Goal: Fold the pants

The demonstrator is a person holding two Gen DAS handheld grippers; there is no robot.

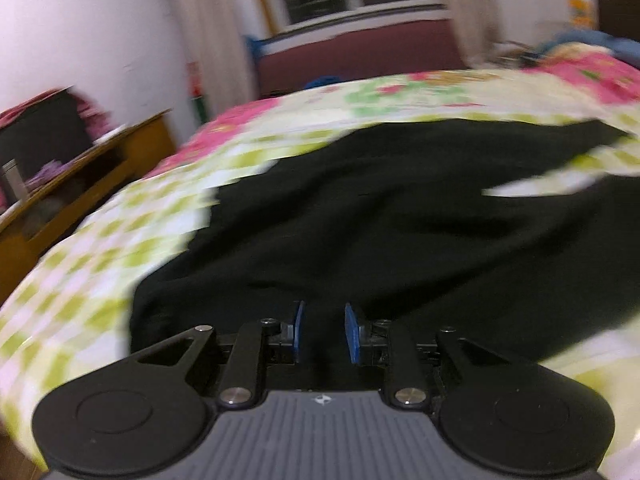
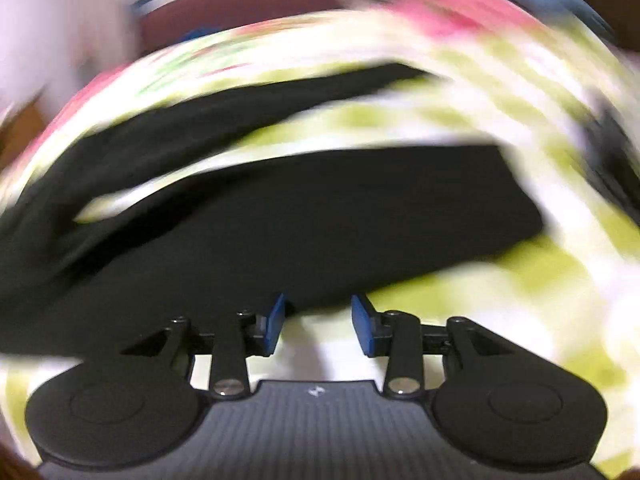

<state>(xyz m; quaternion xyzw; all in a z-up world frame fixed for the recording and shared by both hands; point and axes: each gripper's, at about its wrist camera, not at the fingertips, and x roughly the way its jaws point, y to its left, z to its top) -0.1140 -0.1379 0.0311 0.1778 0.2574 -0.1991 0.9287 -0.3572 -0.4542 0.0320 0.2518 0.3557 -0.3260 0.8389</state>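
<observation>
— My right view smears badly; the black pants [image 2: 304, 220] run off its left edge.
— Same on my left: the pants [image 1: 380, 216] leave the right edge, bedspread [image 1: 80, 264] pattern blurred.

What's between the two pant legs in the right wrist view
A strip of the green-checked bedspread shows between the two legs of the black pants, seen in the right wrist view; nothing else lies there.

Dim indoor light, heavy motion blur, fisheye-warped edges
</observation>
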